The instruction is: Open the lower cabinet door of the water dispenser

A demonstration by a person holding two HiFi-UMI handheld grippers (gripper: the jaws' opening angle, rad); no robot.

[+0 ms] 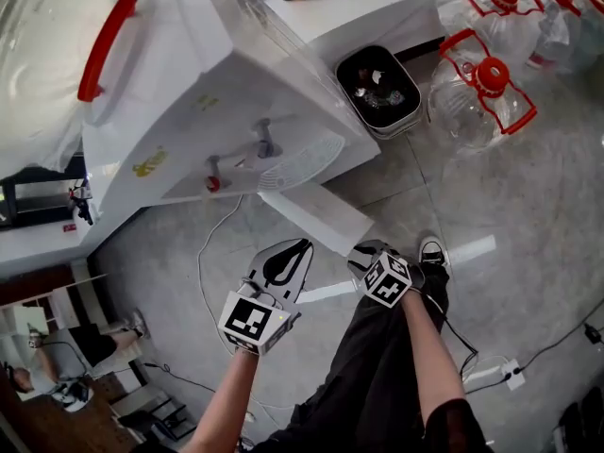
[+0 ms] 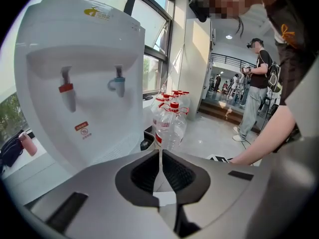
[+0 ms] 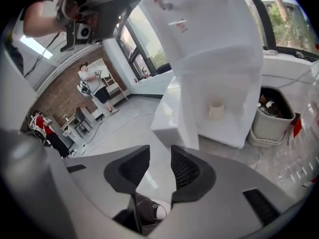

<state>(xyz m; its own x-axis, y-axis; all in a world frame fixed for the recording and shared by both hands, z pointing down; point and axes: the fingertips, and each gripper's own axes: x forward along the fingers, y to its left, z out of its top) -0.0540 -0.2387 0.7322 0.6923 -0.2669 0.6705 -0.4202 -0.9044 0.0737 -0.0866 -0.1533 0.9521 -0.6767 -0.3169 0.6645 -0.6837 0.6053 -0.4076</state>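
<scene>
The white water dispenser [image 1: 189, 111] stands ahead of me, with a red and a blue tap [image 2: 67, 89]. Its lower cabinet door [image 1: 316, 217] is swung out towards me over the floor. In the right gripper view the door [image 3: 174, 118] stands edge-on, and the open cabinet [image 3: 234, 123] behind it holds a small white cup [image 3: 216, 109]. My left gripper [image 1: 288, 258] hangs left of the door's free end, its jaws shut on nothing [image 2: 160, 171]. My right gripper [image 1: 363, 256] is just right of that end. Its jaws [image 3: 160, 166] stand apart with nothing between them.
A dark waste bin [image 1: 379, 91] sits right of the dispenser, with several large red-capped water bottles [image 1: 481, 92] beyond it. A white cable [image 1: 203, 262] runs across the grey tiled floor. My shoe [image 1: 432, 251] is below the right gripper. A person [image 2: 254, 88] stands far off.
</scene>
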